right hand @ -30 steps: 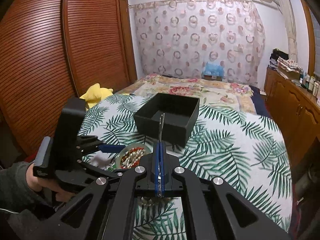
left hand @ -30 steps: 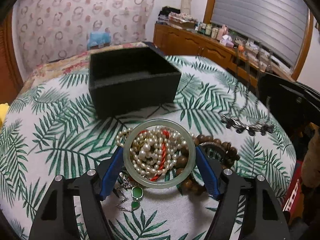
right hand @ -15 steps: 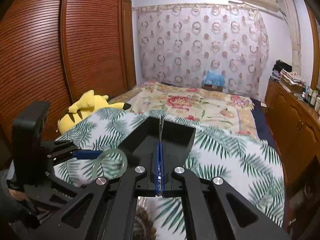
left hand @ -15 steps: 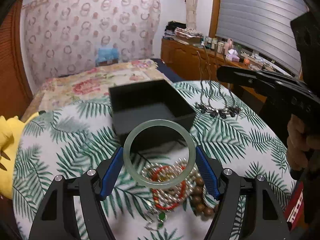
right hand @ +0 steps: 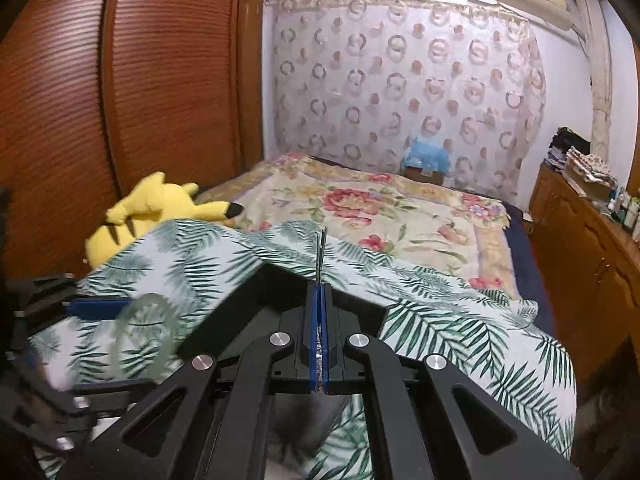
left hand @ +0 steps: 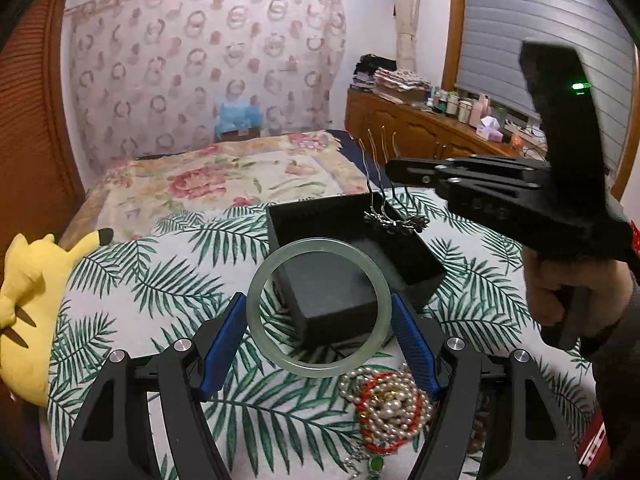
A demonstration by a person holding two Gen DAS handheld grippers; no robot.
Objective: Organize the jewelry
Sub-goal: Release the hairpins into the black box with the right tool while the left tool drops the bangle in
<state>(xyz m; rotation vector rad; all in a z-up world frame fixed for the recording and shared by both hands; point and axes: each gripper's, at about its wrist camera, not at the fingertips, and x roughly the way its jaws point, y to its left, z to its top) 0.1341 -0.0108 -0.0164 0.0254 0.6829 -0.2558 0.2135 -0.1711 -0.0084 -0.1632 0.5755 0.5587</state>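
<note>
Palm-leaf-print bed cover (left hand: 160,288) under black box (left hand: 352,256), heaped necklaces (left hand: 390,412), yellow plush (left hand: 24,292).

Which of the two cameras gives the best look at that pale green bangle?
The left wrist view. There the green bangle sits whole and sharp between the left gripper pads, in front of the black box. The right wrist view catches the bangle only at its left edge, blurred and partly hidden.

Home bedroom, floral bed (right hand: 384,216), curtain (right hand: 404,92), wooden dresser (left hand: 420,132)
</note>
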